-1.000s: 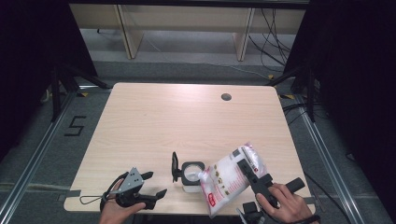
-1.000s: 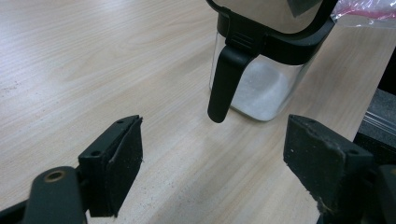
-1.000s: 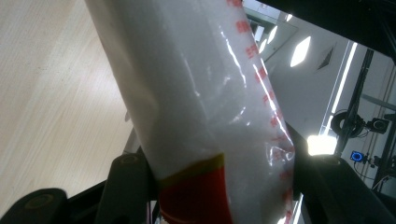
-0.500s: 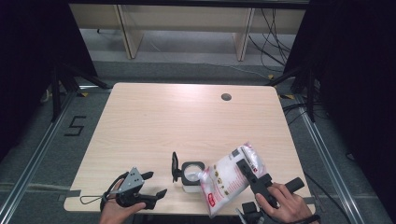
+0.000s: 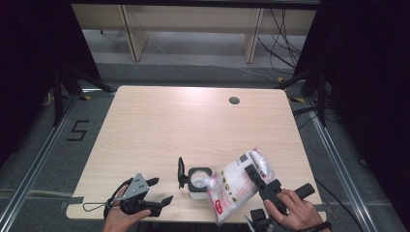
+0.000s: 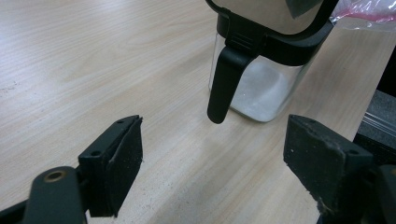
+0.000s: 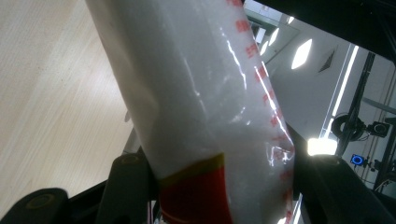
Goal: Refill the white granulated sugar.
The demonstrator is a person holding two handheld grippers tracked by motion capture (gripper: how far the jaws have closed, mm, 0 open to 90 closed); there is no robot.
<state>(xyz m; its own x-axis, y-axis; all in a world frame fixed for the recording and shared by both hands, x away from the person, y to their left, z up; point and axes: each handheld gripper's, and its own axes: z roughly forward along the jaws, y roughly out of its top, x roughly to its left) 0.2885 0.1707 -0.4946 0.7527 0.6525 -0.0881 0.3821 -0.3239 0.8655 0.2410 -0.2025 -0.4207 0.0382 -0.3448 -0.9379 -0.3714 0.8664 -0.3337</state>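
Left gripper [image 5: 162, 191], lower left, gapes empty; right gripper [image 5: 251, 170], lower right, clamps one white bag [image 5: 237, 181]. One glass jar [image 5: 198, 181] stands on the pale wooden table [image 5: 193, 125]; grey floor, shelving behind.

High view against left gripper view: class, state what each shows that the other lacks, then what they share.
The high view alone takes in the right claw shut on a tilted bag of white grains, the person's hands, the whole table with its round hole, and the floor.

The left gripper view alone gives the open left claw from behind, its pads apart with nothing between them, and white grains lying in the bottom of the glass jar.

Both show the jar with its black handle, the bag, and the wooden tabletop.
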